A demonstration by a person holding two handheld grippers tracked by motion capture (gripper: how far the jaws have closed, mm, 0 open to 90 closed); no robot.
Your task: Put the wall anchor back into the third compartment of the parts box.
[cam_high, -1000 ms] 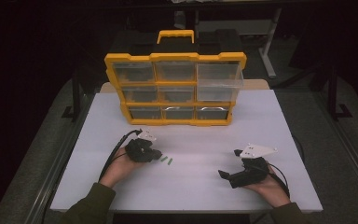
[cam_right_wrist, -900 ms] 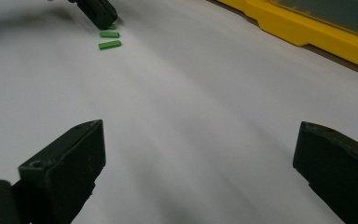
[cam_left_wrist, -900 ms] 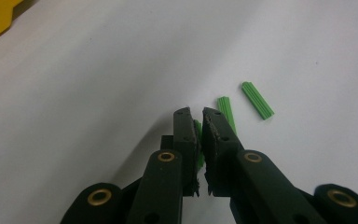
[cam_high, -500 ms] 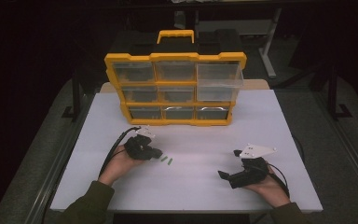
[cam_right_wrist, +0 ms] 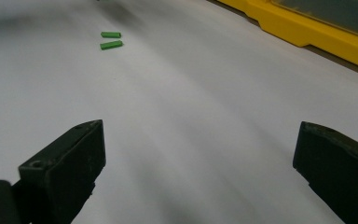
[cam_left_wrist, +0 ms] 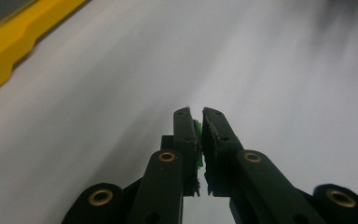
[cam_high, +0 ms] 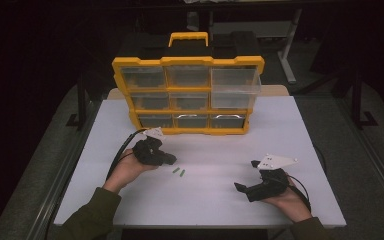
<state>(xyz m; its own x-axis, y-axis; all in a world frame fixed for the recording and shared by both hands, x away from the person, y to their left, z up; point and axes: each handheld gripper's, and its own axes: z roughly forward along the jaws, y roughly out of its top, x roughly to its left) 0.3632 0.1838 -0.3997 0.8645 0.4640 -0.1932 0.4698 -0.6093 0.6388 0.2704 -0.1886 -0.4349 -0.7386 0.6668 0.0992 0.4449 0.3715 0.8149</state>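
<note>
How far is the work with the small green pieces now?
One green piece is already pinched between the left tongs, above the white table. Two green pieces lie on the table, not yet picked. The right tongs rest open and empty. The yellow drawer organizer looks closed.

Three small green pieces [cam_high: 179,171], one yellow drawer organizer [cam_high: 187,95], two hand-held grippers [cam_high: 169,159].

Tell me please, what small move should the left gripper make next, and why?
Probably carry its load toward the yellow organizer. The left gripper is shut on a small green piece, while two green pieces lie on the white table and the right gripper rests open.
</note>
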